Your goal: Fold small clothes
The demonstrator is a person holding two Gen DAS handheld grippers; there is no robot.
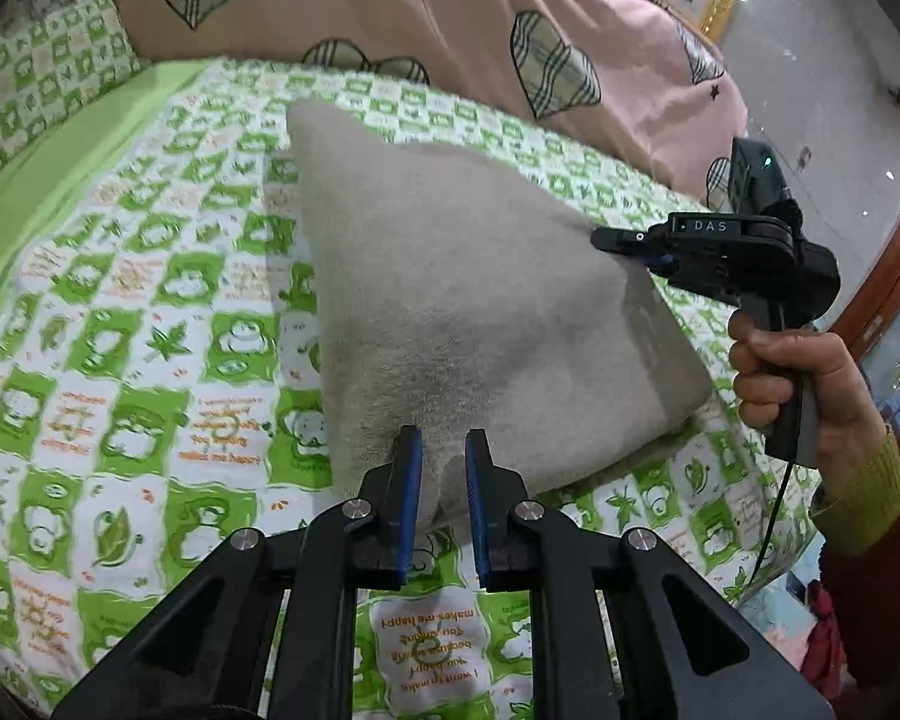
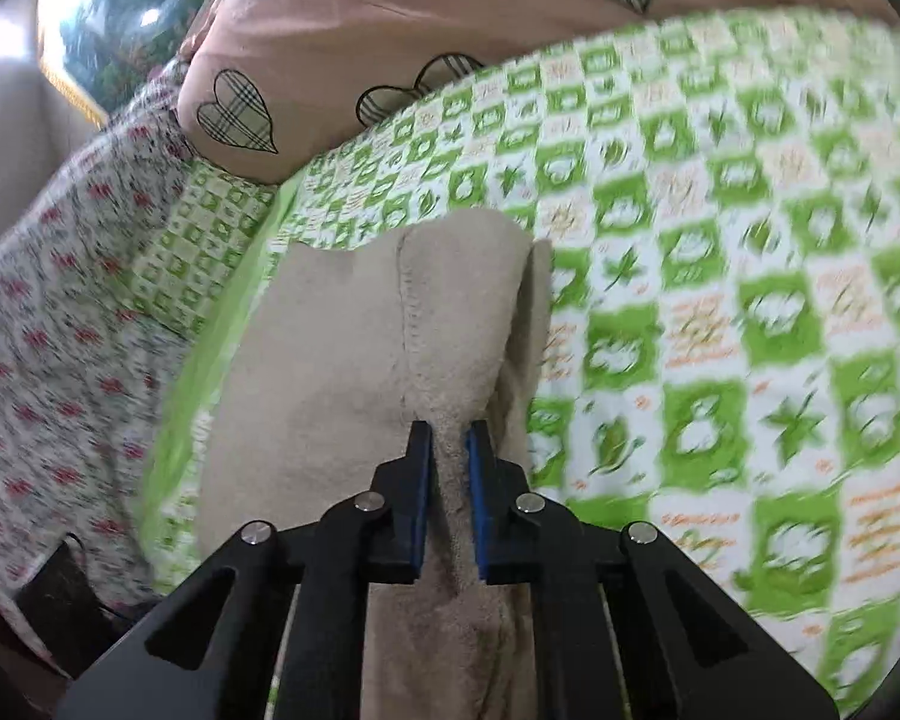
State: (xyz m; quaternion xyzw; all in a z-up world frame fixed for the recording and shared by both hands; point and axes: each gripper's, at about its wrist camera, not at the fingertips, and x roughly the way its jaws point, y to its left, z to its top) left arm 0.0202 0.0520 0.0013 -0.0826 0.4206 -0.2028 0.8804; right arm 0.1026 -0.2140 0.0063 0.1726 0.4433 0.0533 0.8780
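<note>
The green-and-white checked bedsheet (image 1: 150,312) filled most of both views, with wide bare room at the left of the left-wrist frame and at the right of the right-wrist frame. A pink quilt with plaid hearts (image 1: 450,18) bounded it along the top of both frames; a red-flowered cloth (image 2: 60,330) covered the left side of the right-wrist view. The beige garment (image 1: 468,300) occupied the centre of the left-wrist frame, stretched taut into a rough triangle, its far corner at upper centre and its lower right corner near the sheet's right edge. The left gripper (image 1: 444,456), at lower centre, was clamped on a pinched fold of the garment's near edge. The right gripper (image 1: 615,238), at the right of that frame and held by a hand (image 1: 792,384) in a yellow-green cuff, met the garment's right edge. In its own view the right gripper (image 2: 449,444) pinched a ridge of beige cloth (image 2: 342,360) between its blue pads (image 2: 480,480).
</note>
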